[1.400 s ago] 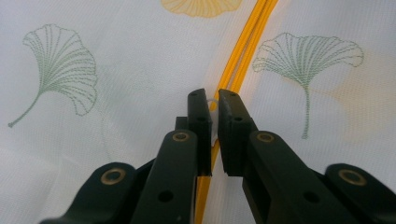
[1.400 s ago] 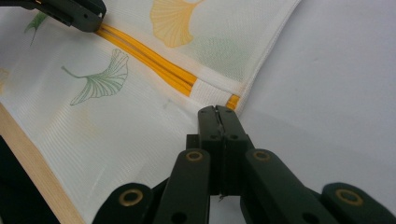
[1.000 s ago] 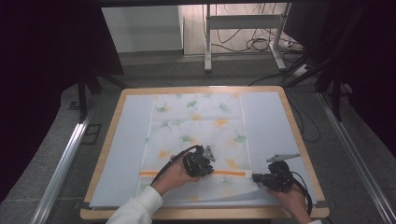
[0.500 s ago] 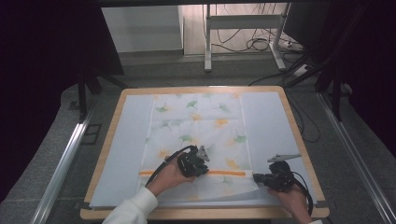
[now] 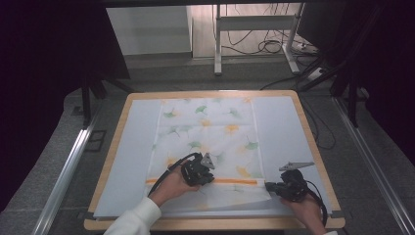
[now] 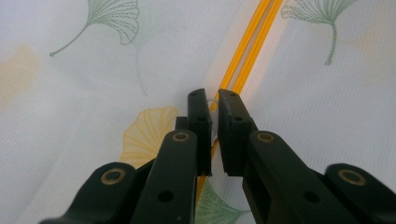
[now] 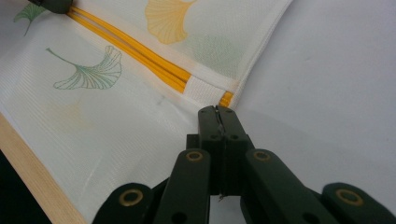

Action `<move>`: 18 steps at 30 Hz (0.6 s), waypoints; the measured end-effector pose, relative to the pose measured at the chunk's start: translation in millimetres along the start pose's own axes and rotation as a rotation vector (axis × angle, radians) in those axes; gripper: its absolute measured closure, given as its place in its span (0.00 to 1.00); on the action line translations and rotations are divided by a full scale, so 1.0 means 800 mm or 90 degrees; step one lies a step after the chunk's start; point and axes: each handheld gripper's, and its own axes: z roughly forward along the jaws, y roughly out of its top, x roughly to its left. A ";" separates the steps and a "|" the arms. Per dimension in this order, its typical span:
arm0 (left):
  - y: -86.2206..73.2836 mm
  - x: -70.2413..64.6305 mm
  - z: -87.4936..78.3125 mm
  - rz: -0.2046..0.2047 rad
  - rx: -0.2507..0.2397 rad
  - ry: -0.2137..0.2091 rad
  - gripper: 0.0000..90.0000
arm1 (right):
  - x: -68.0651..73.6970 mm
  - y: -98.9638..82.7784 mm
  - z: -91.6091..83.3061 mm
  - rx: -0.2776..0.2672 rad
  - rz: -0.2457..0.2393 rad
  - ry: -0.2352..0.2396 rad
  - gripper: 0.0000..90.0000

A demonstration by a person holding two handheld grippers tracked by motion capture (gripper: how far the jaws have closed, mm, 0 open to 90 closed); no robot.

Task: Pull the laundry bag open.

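- High view: mesh laundry bag lies flat in the middle of the counter, on a pale sheet; orange zipper runs across the bag near the person's edge
- Left tool sits on the zipper line about mid-bag; right tool is at the bag's right end, at the zipper's end
- Left gripper view: jaws nearly together, a thin gap between them, pinched on what looks like the small zipper pull on the orange track; the pull is mostly hidden, so I can't confirm how firmly it's caught
- Right gripper view: jaws fully together, clamped on the cloth edge just below the white tab where the zipper stops
- Step looks like running the zipper, my read
- To do it well: keep the right tool anchored so the cloth stays taut
- Draw the left one straight along the track, low to the counter
- Avoid lifting, or the mesh may bunch and jam the slider
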 end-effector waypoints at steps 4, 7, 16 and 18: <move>-0.006 0.002 -0.003 -0.005 -0.001 0.002 0.94 | 0.003 0.001 0.000 0.001 -0.006 -0.006 1.00; -0.010 0.004 -0.004 -0.011 -0.008 -0.002 0.94 | 0.006 0.002 0.001 0.002 -0.026 -0.015 0.99; -0.011 0.004 -0.003 -0.012 -0.007 -0.003 0.94 | 0.025 0.012 0.012 0.020 -0.074 -0.018 0.99; -0.011 0.004 -0.004 -0.012 -0.008 -0.001 0.94 | 0.024 0.012 0.012 0.021 -0.069 -0.017 0.99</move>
